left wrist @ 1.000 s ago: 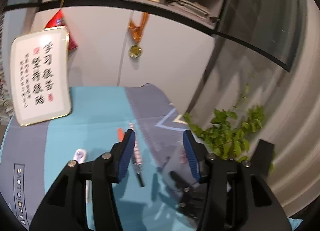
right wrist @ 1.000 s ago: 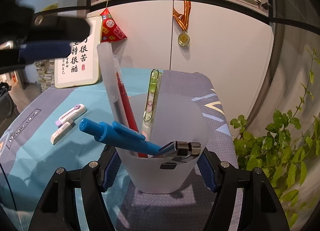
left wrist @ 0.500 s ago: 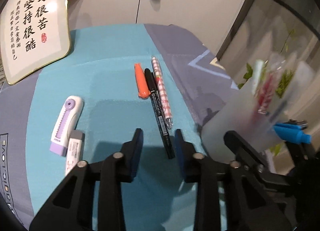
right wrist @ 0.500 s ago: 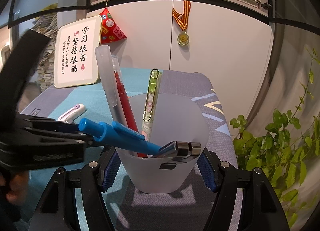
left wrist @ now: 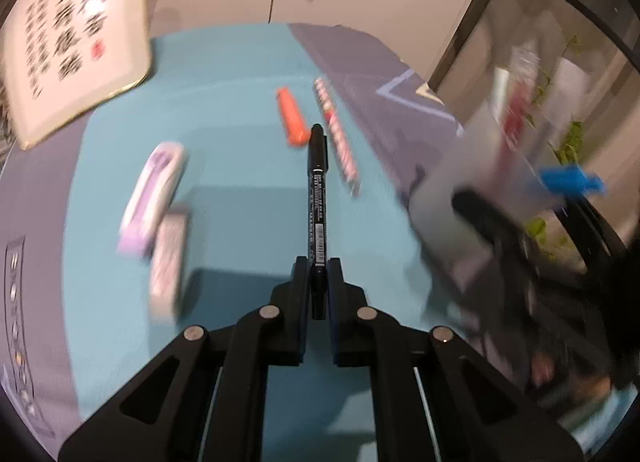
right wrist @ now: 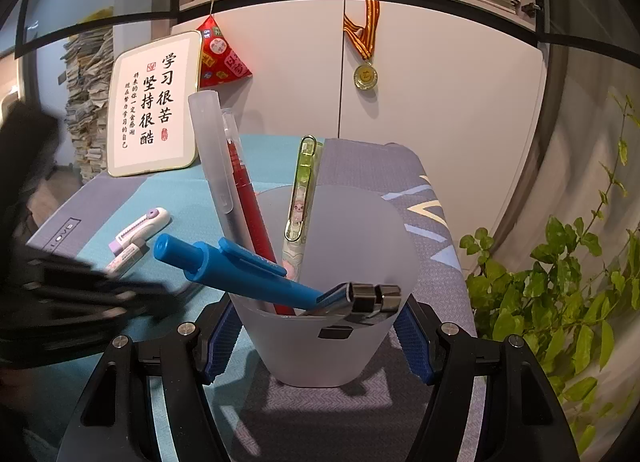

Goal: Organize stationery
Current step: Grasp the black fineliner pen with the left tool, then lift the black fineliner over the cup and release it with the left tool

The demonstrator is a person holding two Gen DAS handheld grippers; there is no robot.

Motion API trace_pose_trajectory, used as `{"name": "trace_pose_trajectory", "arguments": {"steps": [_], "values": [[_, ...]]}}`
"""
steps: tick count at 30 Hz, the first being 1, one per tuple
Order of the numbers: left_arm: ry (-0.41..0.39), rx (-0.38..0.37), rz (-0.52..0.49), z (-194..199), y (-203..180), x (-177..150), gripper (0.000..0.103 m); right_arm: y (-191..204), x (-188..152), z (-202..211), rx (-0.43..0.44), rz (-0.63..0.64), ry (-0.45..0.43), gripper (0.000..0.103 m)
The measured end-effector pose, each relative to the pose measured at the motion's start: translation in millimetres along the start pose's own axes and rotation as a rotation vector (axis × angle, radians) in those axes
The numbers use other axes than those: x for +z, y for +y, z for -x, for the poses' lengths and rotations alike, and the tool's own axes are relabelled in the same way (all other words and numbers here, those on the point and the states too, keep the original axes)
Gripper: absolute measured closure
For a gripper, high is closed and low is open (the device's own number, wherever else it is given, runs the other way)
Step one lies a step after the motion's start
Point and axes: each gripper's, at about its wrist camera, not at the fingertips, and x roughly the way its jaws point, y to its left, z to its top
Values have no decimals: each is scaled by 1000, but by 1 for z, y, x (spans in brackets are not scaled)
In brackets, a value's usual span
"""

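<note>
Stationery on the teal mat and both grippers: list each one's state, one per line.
Black marker pen: clamped at its near end.
Left gripper: shut on the marker.
Right gripper: gripping the cup.
Frosted plastic cup: upright, holding pens.
Blue pen: leaning over the cup rim.
Red pen: standing in the cup.
Orange cap: lying loose.
Pink patterned pen: lying loose.
Purple correction tape: lying loose.

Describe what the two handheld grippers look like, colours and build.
Both are matte black plastic. The left gripper has angular linkage arms with triangular cutouts, silver round pivot pins and dark blue pads. The right gripper is the same build, with ribbed blue pads. No cables, markings or sleeves are clearly visible.
</note>
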Motion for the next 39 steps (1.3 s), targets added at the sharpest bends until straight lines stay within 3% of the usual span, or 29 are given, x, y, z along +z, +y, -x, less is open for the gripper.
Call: {"name": "trace_pose_trajectory", "arguments": {"steps": [7,9,11,15,20,27,33,36,39], "values": [[7,47,-28,36,22,-45,93,0,0,0,1,2,-2,33],[-14,48,-27,38,21,-43,73,0,0,0,0,2,-2,33],[-47,56,-16,39,17,-35,70,1,0,0,-4,4,-1,33],[-101,75,-32,28,8,-7,70,1,1,0,-15,11,1,33],[-64,73,-3,7,12,17,72,2,1,0,-16,11,2,33],[-77,86,55,7,28,20,74,0,1,0,-4,4,7,33],[-40,101,28,-14,21,26,84,0,1,-1,-5,4,3,33],[-18,80,34,-20,17,24,90,0,1,0,-5,5,3,33],[-22,38,16,-15,7,20,90,0,1,-1,-6,6,4,33]]}}
